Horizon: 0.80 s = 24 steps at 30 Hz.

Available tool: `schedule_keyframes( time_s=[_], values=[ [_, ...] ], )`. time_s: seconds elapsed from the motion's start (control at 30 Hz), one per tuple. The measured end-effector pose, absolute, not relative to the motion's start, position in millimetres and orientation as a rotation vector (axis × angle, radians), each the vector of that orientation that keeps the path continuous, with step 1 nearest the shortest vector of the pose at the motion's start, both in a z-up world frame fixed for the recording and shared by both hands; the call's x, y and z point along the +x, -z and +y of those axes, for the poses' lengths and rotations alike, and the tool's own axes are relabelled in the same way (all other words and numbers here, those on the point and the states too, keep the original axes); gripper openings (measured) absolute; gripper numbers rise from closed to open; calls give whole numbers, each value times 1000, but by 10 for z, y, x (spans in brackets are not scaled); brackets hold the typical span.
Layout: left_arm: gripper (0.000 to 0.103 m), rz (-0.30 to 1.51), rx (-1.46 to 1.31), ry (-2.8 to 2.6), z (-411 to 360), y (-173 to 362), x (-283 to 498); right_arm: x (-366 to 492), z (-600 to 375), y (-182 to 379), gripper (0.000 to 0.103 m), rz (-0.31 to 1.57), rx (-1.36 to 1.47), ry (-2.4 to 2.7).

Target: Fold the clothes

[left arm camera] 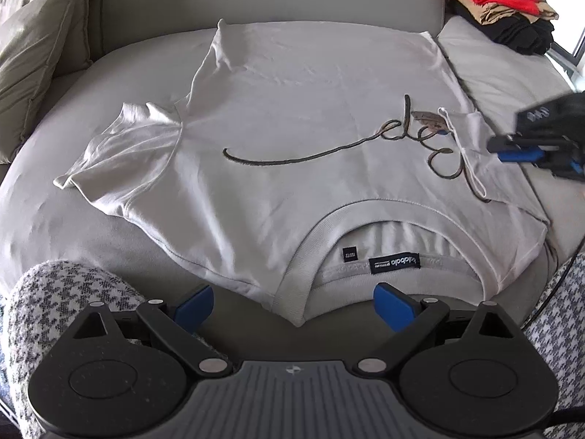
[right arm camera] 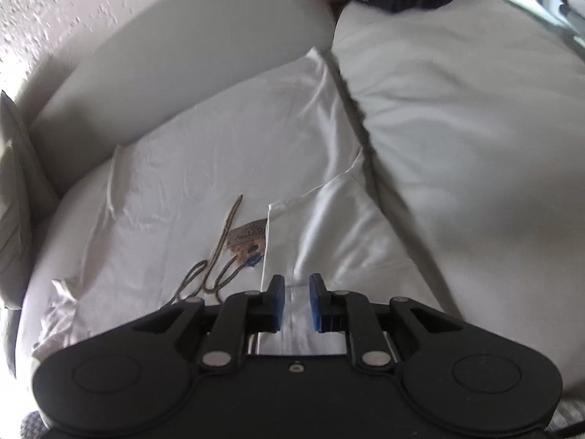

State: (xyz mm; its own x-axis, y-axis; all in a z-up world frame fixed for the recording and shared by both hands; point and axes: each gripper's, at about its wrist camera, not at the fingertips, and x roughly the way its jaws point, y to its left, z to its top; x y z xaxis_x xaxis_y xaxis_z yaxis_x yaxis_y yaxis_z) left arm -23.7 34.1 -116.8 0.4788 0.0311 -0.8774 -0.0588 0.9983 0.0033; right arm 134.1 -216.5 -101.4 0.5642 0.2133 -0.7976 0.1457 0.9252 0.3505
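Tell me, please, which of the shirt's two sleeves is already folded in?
The sleeve beside the right gripper is folded over the script; the other sleeve lies spread out.

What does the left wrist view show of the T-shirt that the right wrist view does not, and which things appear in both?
Only the left wrist view shows the collar label, the spread left sleeve and the open left gripper. Only the right wrist view shows the right gripper's fingers straddling the folded-over sleeve. Both share the white T-shirt, its script lettering and the stacked clothes.
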Motion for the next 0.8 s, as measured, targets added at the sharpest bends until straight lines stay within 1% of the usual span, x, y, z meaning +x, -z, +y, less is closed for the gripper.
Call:
schedule_keyframes(
  time_s=[0.03,0.13,0.27,0.4,0.43,0.47,0.53,0.6,0.63,0.67,0.7,0.8],
  values=[
    [96,1070,-32,-56,349,1165,-234,1276,-2165,995,16,976,406,-51],
    [96,1075,-35,-66,377,1155,-225,1089,-2074,1123,16,1071,352,-80],
    [96,1071,-30,-90,422,1149,-239,700,-1917,1092,17,1078,288,-118],
    [96,1068,-33,-84,472,1135,-233,478,-1790,970,21,1073,361,-180],
    [96,1067,-31,-81,488,1129,-233,421,-1757,927,23,1055,384,-194],
    [96,1062,-34,-81,513,1121,-233,385,-1734,873,29,1032,389,-209],
    [94,1046,-52,-86,593,1095,-240,409,-1669,831,38,998,386,-239],
    [91,1017,-78,-99,732,1061,-235,409,-1603,792,39,979,402,-258],
    [88,994,-92,-112,834,1037,-236,420,-1578,796,42,975,418,-264],
    [85,969,-106,-129,948,1009,-242,432,-1553,799,47,972,432,-270],
    [82,942,-119,-152,1079,977,-254,446,-1542,790,49,964,441,-277],
    [81,882,-176,-202,1466,915,-258,420,-1523,767,53,950,470,-293]
  ],
)
